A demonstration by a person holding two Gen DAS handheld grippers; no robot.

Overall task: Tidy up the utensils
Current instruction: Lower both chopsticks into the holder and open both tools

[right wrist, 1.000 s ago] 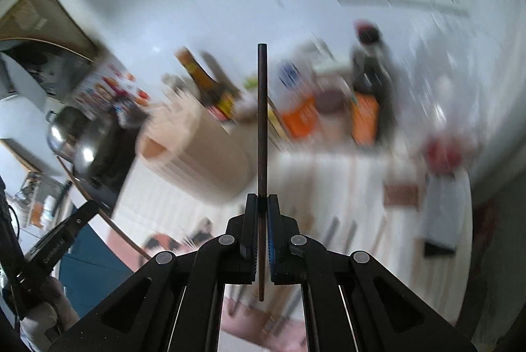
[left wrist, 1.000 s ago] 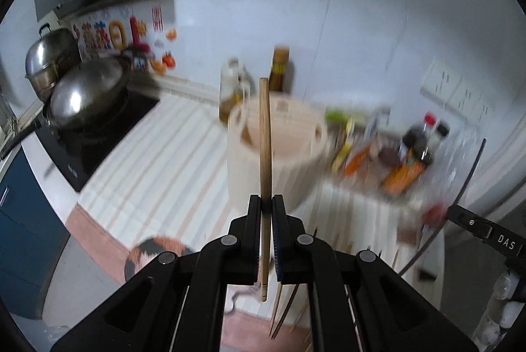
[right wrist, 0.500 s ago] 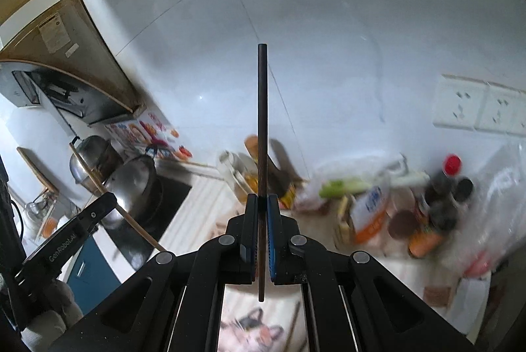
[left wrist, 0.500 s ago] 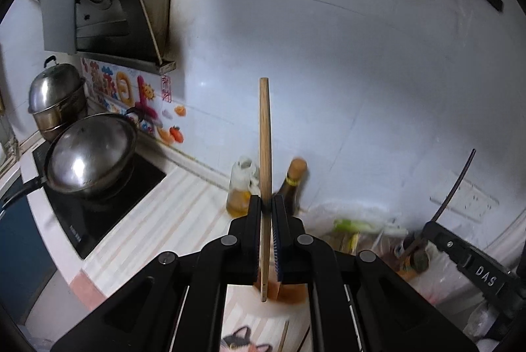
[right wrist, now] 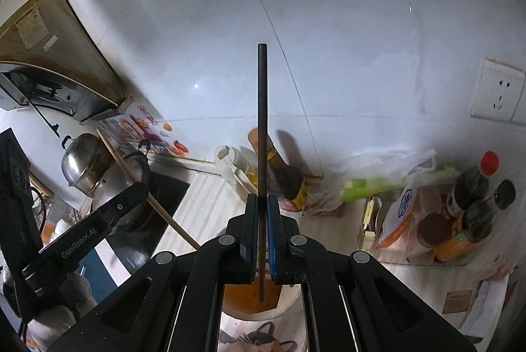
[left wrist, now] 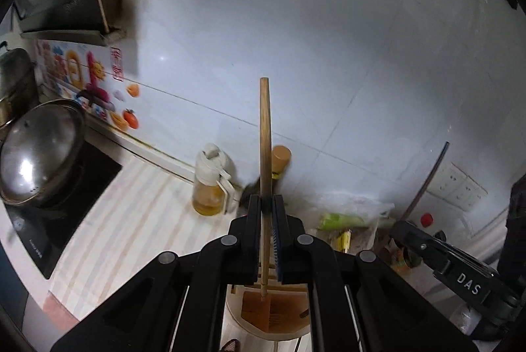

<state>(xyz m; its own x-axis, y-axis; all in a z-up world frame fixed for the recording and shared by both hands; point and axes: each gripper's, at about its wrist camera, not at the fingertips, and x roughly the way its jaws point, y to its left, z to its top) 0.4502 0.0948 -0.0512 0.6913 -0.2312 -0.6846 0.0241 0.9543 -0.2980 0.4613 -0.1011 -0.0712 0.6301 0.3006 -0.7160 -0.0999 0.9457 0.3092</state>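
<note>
A: What can't you make out here?

B: Most of the utensil holder (left wrist: 273, 312). The left gripper (left wrist: 267, 204) covers its sides, so only part of its wooden compartments shows between the black arms. In the right wrist view the holder (right wrist: 250, 296) is cut down to an orange-brown wedge behind the right gripper (right wrist: 259, 202). The counter (left wrist: 138, 220) is blurred, and the bags and bottles at its far right are hard to tell apart.

A: And the grippers themselves?

B: Both are nearly closed, each clamped on one chopstick. The left one holds a light wooden chopstick (left wrist: 265, 135), upright between its pads. The right one holds a dark chopstick (right wrist: 262, 121) the same way (its blue pad linings show on either side of the stick).

A: Where do the chopsticks sit against the holder?

B: Each runs well above its gripper towards the white wall and a short way below it. The light chopstick's lower tip appears over an open compartment of the holder; whether it touches, I cannot tell. The dark one's lower tip likewise lies over the orange-brown interior.

A: Do the grippers see each other?

B: Yes, each appears at the other view's edge.
</note>
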